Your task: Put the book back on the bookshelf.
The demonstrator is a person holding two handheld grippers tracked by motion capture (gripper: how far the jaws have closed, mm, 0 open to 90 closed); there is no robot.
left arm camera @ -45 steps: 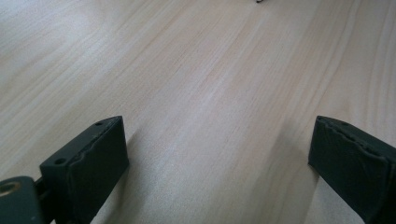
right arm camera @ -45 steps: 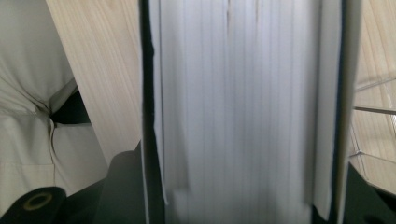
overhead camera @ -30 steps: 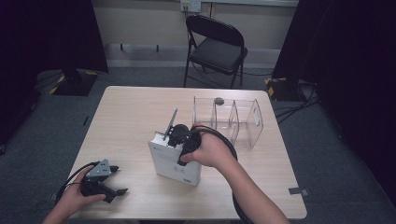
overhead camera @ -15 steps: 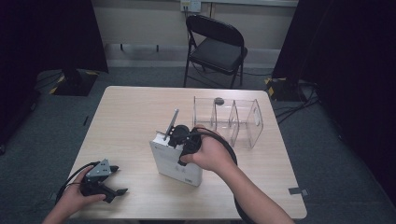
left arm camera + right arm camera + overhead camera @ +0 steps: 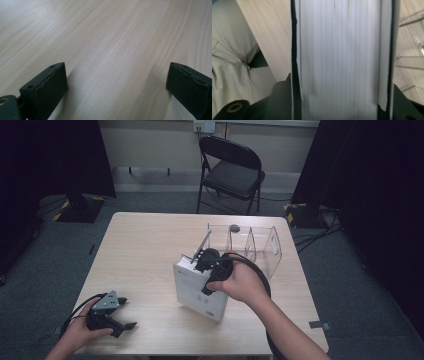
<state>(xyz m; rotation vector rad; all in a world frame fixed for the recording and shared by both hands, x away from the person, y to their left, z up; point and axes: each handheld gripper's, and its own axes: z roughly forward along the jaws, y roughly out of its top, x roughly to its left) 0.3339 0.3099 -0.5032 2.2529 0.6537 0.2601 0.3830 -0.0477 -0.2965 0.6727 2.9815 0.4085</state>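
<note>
Right hand-held gripper (image 5: 206, 266) clamps the white book (image 5: 199, 290), clear divider rack (image 5: 252, 245) just behind.

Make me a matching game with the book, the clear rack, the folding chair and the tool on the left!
Things:
1. white book
2. clear rack
3. folding chair
4. left tool

Places or states:
A. on the floor beyond the table's far edge
B. clamped in the right tool
C. resting open on the table's near left corner
D. on the table, right of the book

Pairs: 1-B, 2-D, 3-A, 4-C
</note>
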